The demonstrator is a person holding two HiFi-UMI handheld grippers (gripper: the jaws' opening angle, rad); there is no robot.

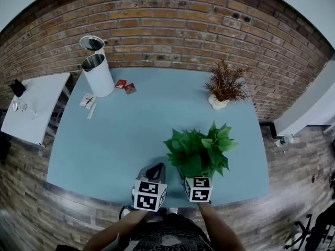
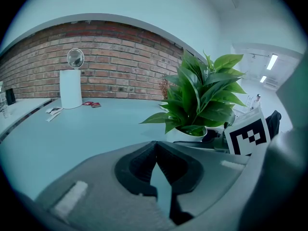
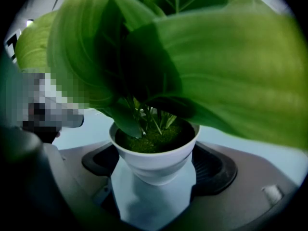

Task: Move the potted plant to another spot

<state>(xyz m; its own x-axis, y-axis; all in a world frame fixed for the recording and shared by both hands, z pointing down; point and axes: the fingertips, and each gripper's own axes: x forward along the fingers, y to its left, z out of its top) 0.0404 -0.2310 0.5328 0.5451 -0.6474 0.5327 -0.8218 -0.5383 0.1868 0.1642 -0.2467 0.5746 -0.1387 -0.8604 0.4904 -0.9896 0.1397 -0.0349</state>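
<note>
**Right gripper (image 1: 199,184) clasping the potted plant (image 1: 199,150)**
Its jaws hug the white pot near the surface's (image 1: 131,129) front edge. The left gripper's (image 2: 155,150) jaws are closed and empty. This fits either lift-off or set-down.

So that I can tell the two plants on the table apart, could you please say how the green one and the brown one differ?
The green plant has broad, glossy leaves; the brown plant has thin, wiry sprigs. The green plant stands at the near edge, between the fingers of the right gripper; the brown plant stands untouched near the brick wall. Both are potted in white and stand on the blue table.
</note>
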